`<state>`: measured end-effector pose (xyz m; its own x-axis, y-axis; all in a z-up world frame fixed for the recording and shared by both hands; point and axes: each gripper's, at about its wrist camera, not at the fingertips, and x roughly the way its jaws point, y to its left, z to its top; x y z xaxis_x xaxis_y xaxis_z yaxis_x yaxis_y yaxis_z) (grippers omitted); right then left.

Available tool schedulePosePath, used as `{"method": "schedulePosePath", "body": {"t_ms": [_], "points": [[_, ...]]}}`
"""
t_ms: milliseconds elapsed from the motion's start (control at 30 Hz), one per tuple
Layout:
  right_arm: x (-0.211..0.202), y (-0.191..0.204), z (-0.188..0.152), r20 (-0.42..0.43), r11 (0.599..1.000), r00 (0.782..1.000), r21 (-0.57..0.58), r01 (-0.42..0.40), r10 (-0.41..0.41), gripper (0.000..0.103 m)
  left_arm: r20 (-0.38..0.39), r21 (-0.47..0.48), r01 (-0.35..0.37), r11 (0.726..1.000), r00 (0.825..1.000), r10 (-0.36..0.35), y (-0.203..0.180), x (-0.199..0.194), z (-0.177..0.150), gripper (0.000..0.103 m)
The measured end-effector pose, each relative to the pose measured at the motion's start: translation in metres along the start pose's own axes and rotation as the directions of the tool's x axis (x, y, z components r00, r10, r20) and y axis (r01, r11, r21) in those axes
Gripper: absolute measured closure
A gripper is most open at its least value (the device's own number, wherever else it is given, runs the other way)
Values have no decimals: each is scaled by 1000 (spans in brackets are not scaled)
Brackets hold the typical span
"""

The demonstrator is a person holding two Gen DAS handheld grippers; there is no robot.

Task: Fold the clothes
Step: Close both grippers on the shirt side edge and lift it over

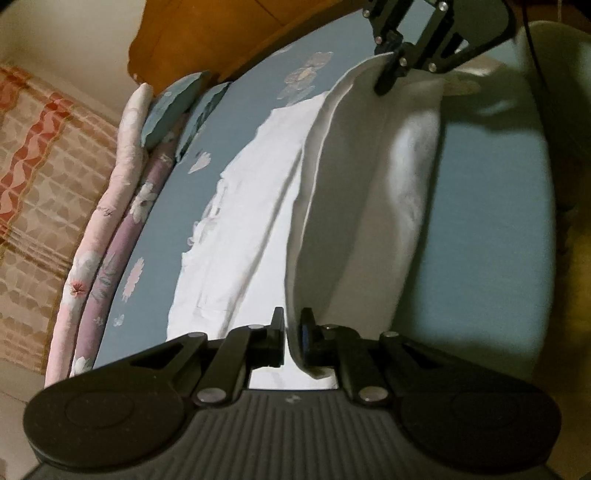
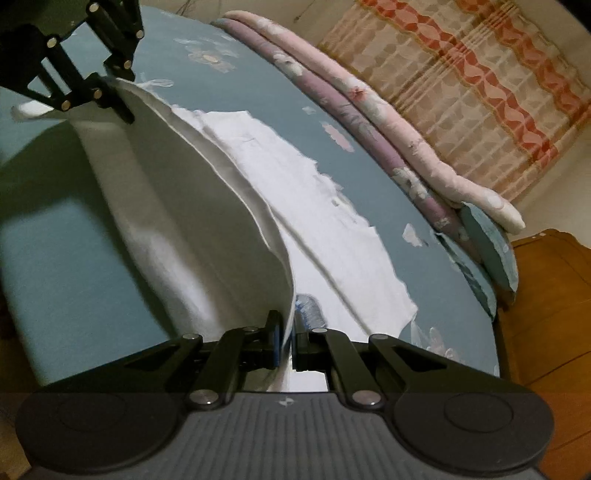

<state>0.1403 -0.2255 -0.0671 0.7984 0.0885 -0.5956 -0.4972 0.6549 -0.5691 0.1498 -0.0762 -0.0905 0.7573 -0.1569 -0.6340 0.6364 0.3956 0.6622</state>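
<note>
A white garment (image 1: 251, 229) lies spread on a blue floral bed sheet (image 1: 491, 229). One long edge of it is lifted into a raised flap (image 1: 362, 206). My left gripper (image 1: 293, 328) is shut on the near end of that flap. My right gripper (image 1: 389, 70) shows at the top of the left wrist view, shut on the far end. In the right wrist view the right gripper (image 2: 286, 332) pinches the white garment's edge (image 2: 207, 206), and the left gripper (image 2: 118, 99) holds the other end at top left. The flat part (image 2: 317, 221) rests on the sheet (image 2: 55, 251).
Rolled pink and purple quilts (image 1: 110, 229) lie along the bed's far side, also in the right wrist view (image 2: 388, 125). Blue pillows (image 1: 173, 107) sit by a wooden headboard (image 1: 207, 33). A patterned red and beige curtain (image 2: 480, 85) hangs behind. A wooden cabinet (image 2: 546, 302) stands beside the bed.
</note>
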Motion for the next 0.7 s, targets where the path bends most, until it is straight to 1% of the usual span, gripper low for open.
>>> {"method": "schedulePosePath", "body": {"t_ms": [267, 700], "points": [[38, -26, 20, 11, 999, 999, -12, 31, -31, 97, 8, -38, -28, 999, 1000, 29, 27, 26, 3, 94], [107, -67, 53, 30, 996, 996, 1, 85, -85, 97, 7, -74, -74, 994, 997, 75, 79, 87, 7, 91]]}}
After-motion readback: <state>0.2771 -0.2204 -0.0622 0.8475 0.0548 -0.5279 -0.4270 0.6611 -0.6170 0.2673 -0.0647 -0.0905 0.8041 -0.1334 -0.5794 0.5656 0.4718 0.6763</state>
